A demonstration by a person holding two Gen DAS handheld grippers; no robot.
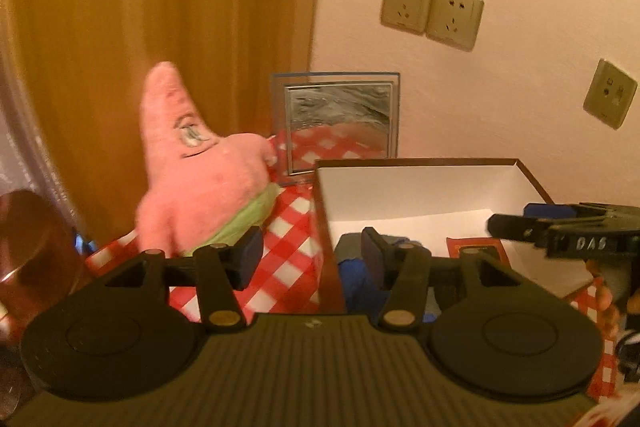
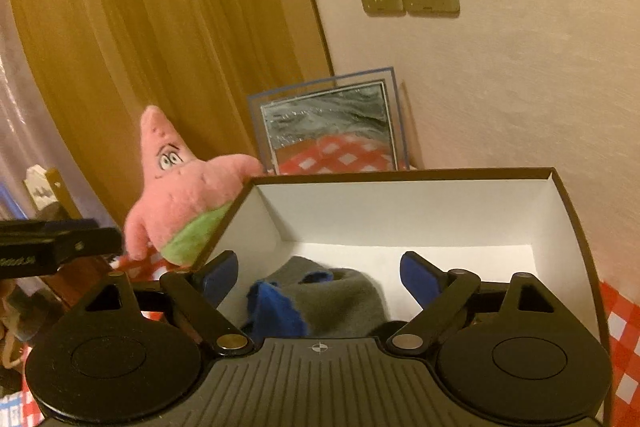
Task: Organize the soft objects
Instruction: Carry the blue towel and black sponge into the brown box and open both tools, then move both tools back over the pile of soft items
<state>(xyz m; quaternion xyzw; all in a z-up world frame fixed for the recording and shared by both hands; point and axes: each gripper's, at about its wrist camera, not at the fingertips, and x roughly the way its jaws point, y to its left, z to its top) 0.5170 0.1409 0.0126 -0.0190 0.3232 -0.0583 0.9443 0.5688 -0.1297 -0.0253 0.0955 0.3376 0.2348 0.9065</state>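
- Left gripper (image 1: 312,255): jaws stand apart, nothing between the pads. They straddle the near left wall of the box, one finger over the checked cloth (image 1: 288,227), the other over the box interior.
- Right gripper (image 2: 318,277): jaws spread wide, nothing clamped. It hangs over the box, above the sock.
- Box (image 2: 568,219): brown outside, white inside, open-topped, resting on the red-and-white checked cloth.
- Grey and blue sock (image 2: 332,299): lies crumpled on the box floor at the near end. Judged light, limp and compressible; it would fold around the pads, so a pinch on the bunched middle should hold it.
- Pink star plush (image 2: 188,187): sits upright outside the box, against its far left corner, in front of the orange curtain (image 2: 160,27). Judged light, soft-stuffed and not fragile; the fuzzy surface should not slip. The thick body above the green shorts offers the surest hold; the pointed head or an arm would flop.
- Left wrist view alone shows: a red card or label (image 1: 476,251) on the box floor and the right gripper from its side.
- Right wrist view alone shows: the whole box interior, the sock's full spread, and the plush's face squarely.
- Both views: a framed picture (image 1: 340,123) leaning on the wall behind the box.
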